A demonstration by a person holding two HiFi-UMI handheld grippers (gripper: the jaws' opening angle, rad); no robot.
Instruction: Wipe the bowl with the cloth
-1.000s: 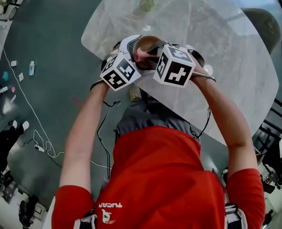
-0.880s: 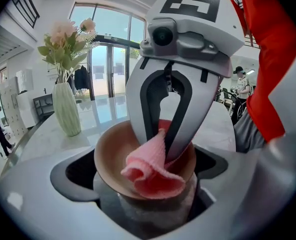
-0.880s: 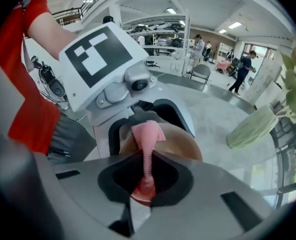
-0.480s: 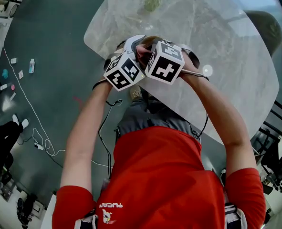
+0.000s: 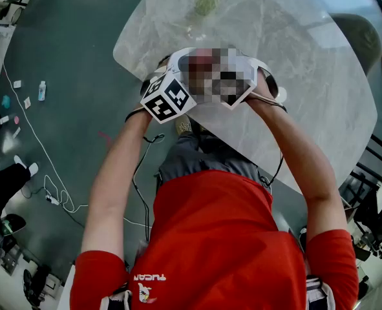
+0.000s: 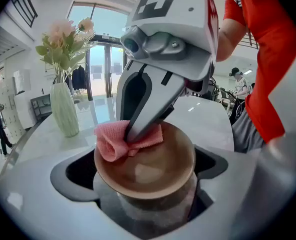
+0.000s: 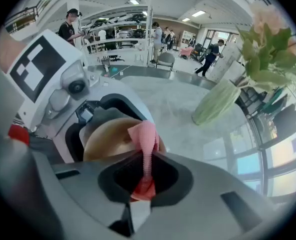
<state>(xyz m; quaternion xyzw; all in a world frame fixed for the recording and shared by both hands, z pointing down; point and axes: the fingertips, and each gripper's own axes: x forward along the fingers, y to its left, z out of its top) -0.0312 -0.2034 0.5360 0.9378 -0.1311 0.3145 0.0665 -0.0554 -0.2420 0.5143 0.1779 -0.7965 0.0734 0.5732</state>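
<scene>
Marble table (image 5: 307,57), dark grey floor (image 5: 68,44) with cables (image 5: 48,166), vase (image 6: 65,111) of flowers (image 6: 62,34), bright windows (image 6: 100,66).

Pink cloth (image 6: 110,144), tan-brown bowl (image 6: 158,171), pale green vase (image 6: 65,111), grey marbled table (image 5: 294,63), red shirt (image 5: 216,237).

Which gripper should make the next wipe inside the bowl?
Right: the right gripper is shut on the cloth, which is pressed inside the bowl; the left gripper grips the bowl.
</scene>
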